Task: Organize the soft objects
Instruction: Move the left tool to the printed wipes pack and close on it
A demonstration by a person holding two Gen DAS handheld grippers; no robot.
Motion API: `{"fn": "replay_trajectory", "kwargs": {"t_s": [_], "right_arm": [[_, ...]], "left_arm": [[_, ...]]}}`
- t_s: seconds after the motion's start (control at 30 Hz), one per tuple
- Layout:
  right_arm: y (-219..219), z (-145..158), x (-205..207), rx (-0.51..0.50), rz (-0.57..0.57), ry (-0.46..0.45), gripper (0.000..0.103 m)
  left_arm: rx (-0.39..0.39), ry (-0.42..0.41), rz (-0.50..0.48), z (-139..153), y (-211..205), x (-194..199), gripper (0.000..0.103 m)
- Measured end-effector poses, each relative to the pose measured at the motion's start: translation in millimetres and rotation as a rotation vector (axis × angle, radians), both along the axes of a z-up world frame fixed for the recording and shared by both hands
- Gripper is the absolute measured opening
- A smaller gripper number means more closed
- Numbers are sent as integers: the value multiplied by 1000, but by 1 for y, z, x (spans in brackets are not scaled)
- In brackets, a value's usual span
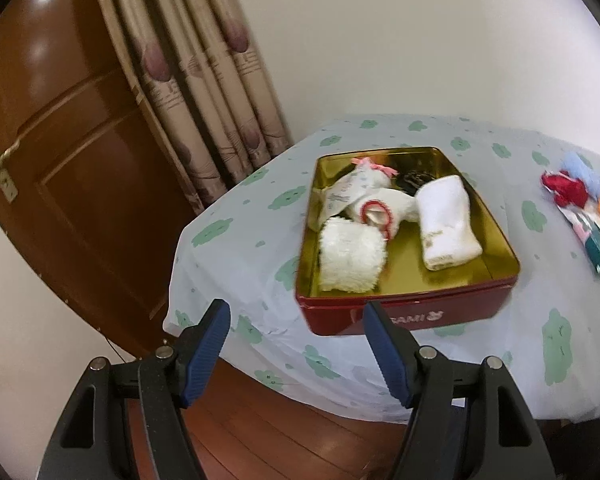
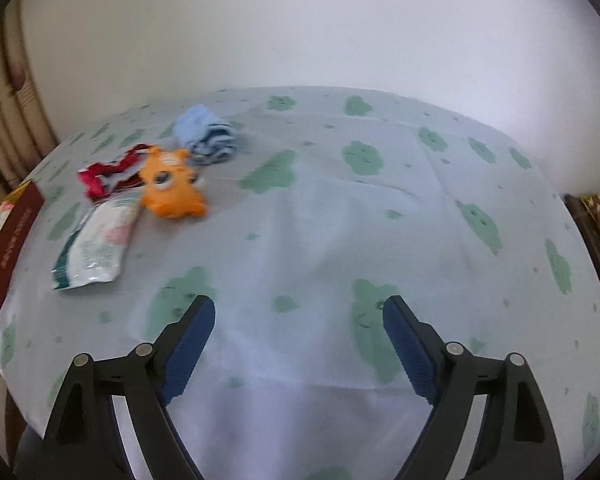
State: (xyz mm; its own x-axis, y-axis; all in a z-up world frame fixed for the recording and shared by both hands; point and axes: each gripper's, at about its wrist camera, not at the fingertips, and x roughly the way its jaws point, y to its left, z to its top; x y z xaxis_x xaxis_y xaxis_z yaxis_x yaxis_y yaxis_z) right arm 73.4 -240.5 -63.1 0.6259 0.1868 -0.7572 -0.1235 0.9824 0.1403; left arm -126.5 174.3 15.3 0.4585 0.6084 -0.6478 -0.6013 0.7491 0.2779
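Note:
A red tin (image 1: pixel 404 314) with a gold inside sits on the table and holds a fluffy white cloth (image 1: pixel 350 254), a folded white towel (image 1: pixel 446 222), a white sock with red trim (image 1: pixel 380 210) and a small pouch with a pink bow (image 1: pixel 356 184). My left gripper (image 1: pixel 296 310) hangs open just in front of the tin, nothing between its fingers. In the right wrist view an orange plush toy (image 2: pixel 172 190), a red fabric piece (image 2: pixel 108 174), a rolled blue cloth (image 2: pixel 206 136) and a white packet (image 2: pixel 96 242) lie at the left. My right gripper (image 2: pixel 298 308) is open over bare cloth, well right of them.
The table wears a pale blue cloth with green cloud prints (image 2: pixel 340 216). A brown wooden door (image 1: pixel 60 160) and beige curtain (image 1: pixel 204 92) stand left of it. Wooden floor (image 1: pixel 284 436) shows below the table's near edge. The tin's end (image 2: pixel 8 240) shows at the far left.

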Motion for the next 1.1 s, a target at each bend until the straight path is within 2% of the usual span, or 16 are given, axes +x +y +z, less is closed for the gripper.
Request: {"fn": "replay_trajectory", "kwargs": {"t_s": [0.2,0.37,0.77,0.93,1.1], "right_arm": [[-5,-10,4,26,-5,11,84],[-6,-9,2,58,11,2,94],[-22,-13,5,178,-10,17,97],[-24,-13,6,203,-2,19,97],[-25,-13,4,221,11,8,97]], "left_arm": [[-18,36,-49,-2,-17,16,71],[-30,51,-88,-3,-31,32,71],[-43,92,-203,-1,-77,77,71],[-82,110,-250,-3,-94,98,71],[-238,136,-324,-6,-107,129,71]]}}
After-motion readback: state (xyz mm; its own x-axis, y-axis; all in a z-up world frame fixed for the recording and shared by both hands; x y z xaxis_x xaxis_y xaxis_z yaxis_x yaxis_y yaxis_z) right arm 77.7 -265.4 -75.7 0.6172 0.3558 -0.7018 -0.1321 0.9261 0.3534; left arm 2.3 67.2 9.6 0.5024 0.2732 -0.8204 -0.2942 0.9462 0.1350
